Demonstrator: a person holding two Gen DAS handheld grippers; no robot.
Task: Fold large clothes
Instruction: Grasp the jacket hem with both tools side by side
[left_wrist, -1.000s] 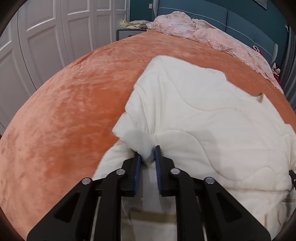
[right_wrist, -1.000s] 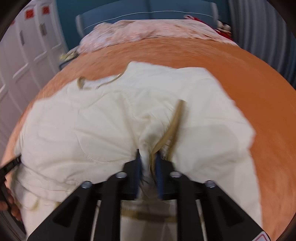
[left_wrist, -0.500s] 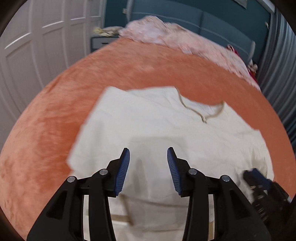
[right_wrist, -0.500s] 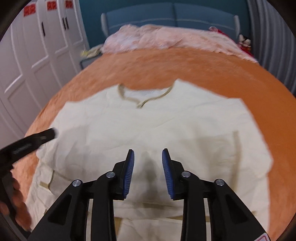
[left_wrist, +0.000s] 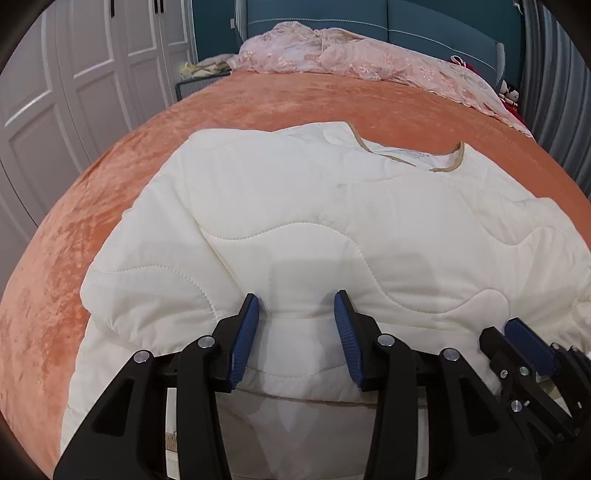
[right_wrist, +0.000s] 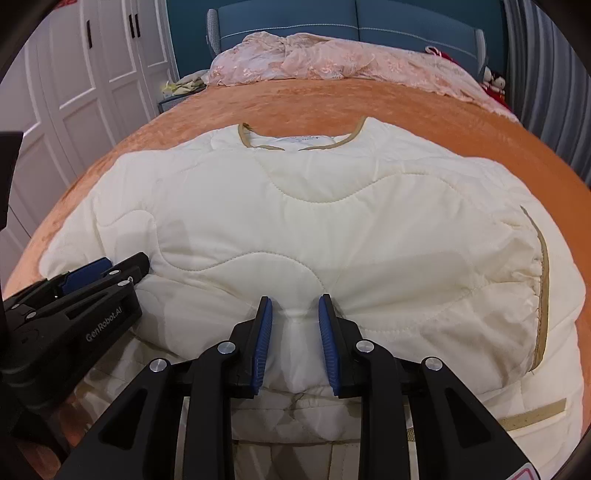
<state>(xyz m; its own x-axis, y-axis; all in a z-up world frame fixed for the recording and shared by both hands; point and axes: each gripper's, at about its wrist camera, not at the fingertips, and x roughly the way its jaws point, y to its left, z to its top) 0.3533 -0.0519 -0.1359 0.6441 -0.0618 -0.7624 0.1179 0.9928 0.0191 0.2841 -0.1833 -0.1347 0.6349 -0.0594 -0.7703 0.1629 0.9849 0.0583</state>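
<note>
A cream quilted jacket (left_wrist: 332, 206) with tan trim lies on the orange bedspread, collar (right_wrist: 303, 142) at the far end, its near part folded up over itself. It fills the right wrist view (right_wrist: 314, 229) too. My left gripper (left_wrist: 297, 306) is open and empty, just above the jacket's near fold. My right gripper (right_wrist: 295, 308) is open and empty over the same fold, further right. The right gripper also shows at the lower right of the left wrist view (left_wrist: 517, 343). The left gripper shows at the left of the right wrist view (right_wrist: 107, 275).
The orange bedspread (left_wrist: 110, 206) spreads around the jacket. A pink lace cover (left_wrist: 351, 59) lies bunched at the far end by the blue headboard (right_wrist: 388, 26). White wardrobe doors (left_wrist: 74, 74) stand on the left. A small bedside stand (right_wrist: 173, 98) holds clutter.
Both grippers were shut on jacket fabric a second ago. They have let go and opened, and the jacket now lies folded and flat on the bed.
</note>
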